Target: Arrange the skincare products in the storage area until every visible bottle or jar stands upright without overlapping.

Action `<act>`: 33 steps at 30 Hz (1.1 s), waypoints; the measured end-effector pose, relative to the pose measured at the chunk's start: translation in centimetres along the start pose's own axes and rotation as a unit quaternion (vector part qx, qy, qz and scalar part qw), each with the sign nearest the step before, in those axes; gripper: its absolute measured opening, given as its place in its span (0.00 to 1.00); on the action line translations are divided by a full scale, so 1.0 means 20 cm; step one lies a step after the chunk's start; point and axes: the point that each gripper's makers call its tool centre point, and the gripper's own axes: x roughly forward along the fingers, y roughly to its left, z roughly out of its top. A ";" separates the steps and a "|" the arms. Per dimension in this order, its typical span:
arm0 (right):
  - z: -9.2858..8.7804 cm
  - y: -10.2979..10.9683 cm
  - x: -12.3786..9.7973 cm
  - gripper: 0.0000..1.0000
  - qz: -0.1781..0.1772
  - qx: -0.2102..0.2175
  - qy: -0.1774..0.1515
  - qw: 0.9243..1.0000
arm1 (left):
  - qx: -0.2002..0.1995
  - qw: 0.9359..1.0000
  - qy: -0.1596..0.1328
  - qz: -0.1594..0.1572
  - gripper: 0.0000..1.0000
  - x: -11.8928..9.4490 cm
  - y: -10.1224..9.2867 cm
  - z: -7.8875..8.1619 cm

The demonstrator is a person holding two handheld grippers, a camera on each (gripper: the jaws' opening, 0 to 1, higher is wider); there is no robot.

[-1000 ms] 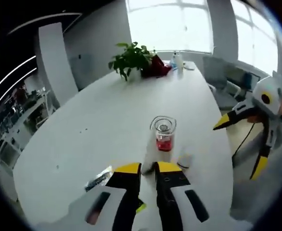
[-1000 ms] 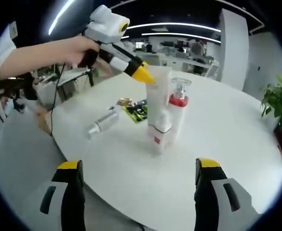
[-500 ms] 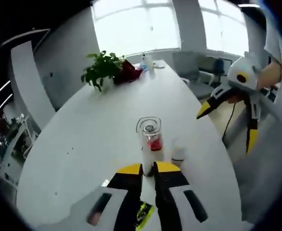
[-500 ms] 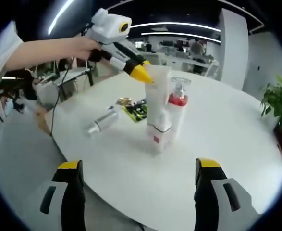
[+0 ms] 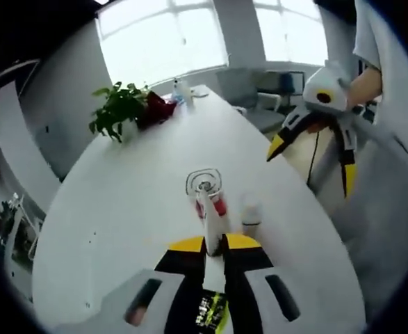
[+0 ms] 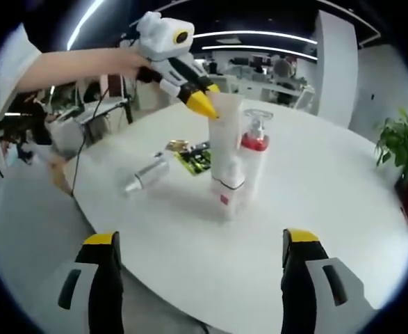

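White tube (image 5: 213,233) lower body hidden between left gripper (image 5: 214,243) jaws at lower centre, pump bottle (image 6: 254,167) partly masked by the tube centre frame, dark flat packet (image 6: 198,158) print too blurred to read, potted plant (image 6: 398,163) cut by right edge.

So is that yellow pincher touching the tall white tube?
Touching. In the right gripper view the left gripper's yellow fingers sit right on the white tube's top edge, with no gap showing.
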 end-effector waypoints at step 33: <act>-0.01 0.01 0.01 0.95 0.007 -0.010 0.005 1.000 | -0.051 0.999 0.006 0.020 0.30 -0.05 0.01 -0.04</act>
